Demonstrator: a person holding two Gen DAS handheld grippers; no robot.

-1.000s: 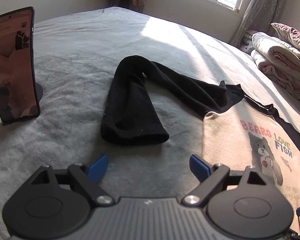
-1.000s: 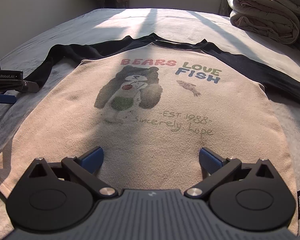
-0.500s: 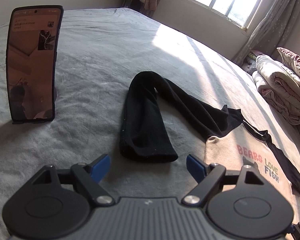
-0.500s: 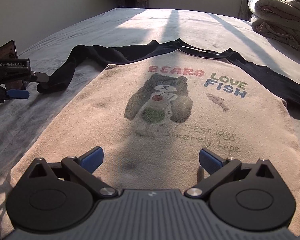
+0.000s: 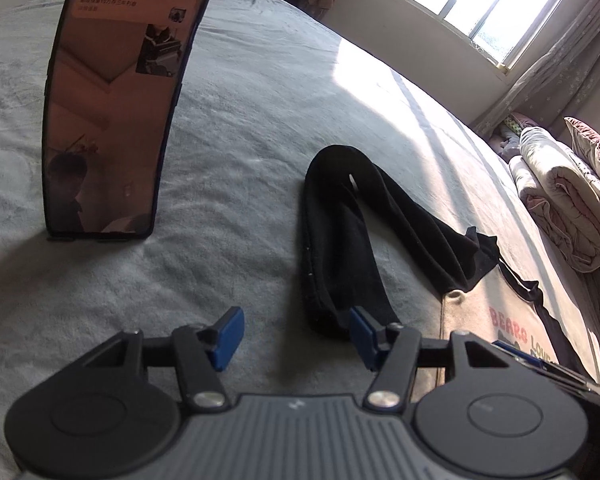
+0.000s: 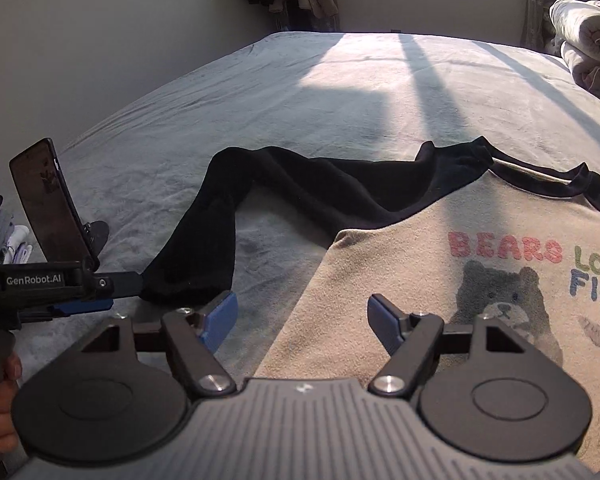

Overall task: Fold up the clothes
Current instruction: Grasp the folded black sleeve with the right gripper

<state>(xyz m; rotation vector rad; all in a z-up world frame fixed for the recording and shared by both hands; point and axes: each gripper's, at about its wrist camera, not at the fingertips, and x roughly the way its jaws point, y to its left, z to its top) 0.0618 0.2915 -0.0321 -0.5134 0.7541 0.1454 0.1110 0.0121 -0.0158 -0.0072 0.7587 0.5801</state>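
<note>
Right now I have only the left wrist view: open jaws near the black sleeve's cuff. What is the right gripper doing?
Observer: The right gripper is open and empty. It hovers over the shirt's side edge, one finger above the bed, the other above the beige body.
Reviewer: And seen from the side, how close is the left gripper to that cuff?
Observer: The left gripper sits low over the bed. Its upper finger reaches the cuff end of the black sleeve, but I cannot tell whether it touches.
</note>
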